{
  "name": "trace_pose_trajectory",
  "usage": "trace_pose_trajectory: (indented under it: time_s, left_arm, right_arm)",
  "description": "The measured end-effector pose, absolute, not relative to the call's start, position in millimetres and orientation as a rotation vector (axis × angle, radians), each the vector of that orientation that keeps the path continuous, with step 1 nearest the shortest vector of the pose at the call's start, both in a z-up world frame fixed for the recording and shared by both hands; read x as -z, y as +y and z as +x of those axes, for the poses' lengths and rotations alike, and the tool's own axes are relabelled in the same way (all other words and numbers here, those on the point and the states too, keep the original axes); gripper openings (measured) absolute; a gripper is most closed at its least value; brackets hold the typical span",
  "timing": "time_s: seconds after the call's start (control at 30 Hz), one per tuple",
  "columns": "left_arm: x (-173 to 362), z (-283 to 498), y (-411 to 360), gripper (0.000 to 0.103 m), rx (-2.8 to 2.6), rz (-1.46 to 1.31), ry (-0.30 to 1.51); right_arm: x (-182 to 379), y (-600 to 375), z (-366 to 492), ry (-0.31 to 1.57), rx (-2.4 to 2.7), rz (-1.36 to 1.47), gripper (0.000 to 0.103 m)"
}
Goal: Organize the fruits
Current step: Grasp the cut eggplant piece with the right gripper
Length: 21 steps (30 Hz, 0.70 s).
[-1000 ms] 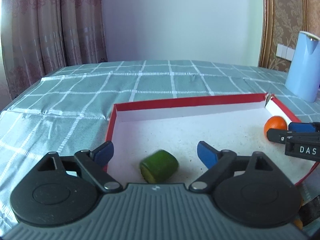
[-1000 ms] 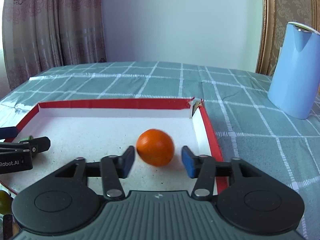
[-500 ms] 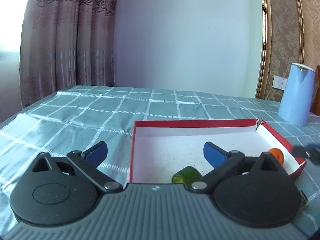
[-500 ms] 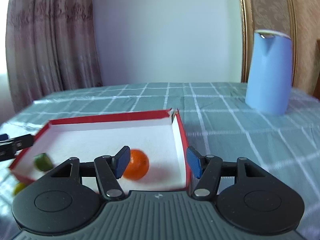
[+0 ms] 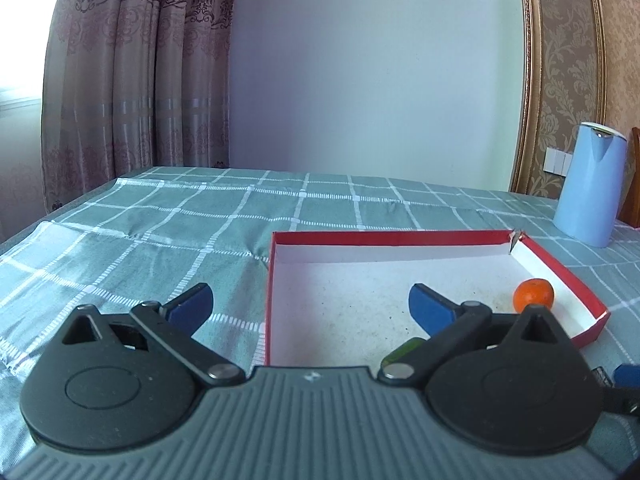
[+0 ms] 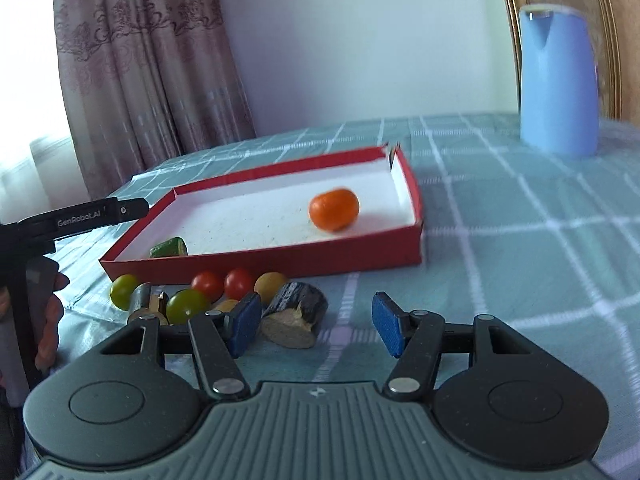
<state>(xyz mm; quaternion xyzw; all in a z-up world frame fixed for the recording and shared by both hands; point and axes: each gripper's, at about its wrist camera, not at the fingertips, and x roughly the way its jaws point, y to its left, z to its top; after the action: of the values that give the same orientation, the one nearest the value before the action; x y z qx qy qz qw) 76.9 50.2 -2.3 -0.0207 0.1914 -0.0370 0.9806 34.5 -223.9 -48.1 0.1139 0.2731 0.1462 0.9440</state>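
Presently, status: orange (image 6: 334,209) & green piece (image 6: 169,247) inside red tray (image 6: 280,266)
Loose fruit: small tomatoes (image 6: 188,304) on table (image 6: 520,260), just outside tray's near wall
Right claw (image 6: 316,326): part open, empty; tomatoes ahead, to its left – nearer claw
Left claw (image 5: 310,306): fully spread, empty, faces tray

A: The box (image 6: 280,264) is red outside, white inside, holding an orange mandarin (image 6: 334,209) and a green chunk (image 6: 170,247).

B: Yep. The worktop (image 6: 520,248) cloth is teal with a white grid, the jug (image 6: 558,80) pale blue, and the near tomatoes (image 6: 208,284) red, green and yellow.
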Motion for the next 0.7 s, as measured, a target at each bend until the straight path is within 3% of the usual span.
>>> trace_pose_trajectory:
  time_s: [0.23, 0.3, 0.33, 0.7]
  left_arm:
    - [3.2, 78.1, 48.6, 0.103, 0.076, -0.031, 0.391]
    - [3.5, 78.4, 47.8, 0.103, 0.078, -0.026, 0.393]
    - [3.5, 78.3, 47.6, 0.103, 0.077, -0.023, 0.394]
    - [10.4, 56.5, 46.3, 0.103, 0.147, 0.043, 0.417]
  right_arm:
    - [51.5, -220.2, 39.9, 0.575, -0.297, 0.243, 0.054]
    - [51.5, -216.6, 38.6, 0.575, -0.323, 0.232, 0.039]
    - [51.5, -215.6, 37.3, 0.575, -0.328, 0.231, 0.037]
    - [46.8, -235.9, 36.0, 0.568, -0.109, 0.120, 0.037]
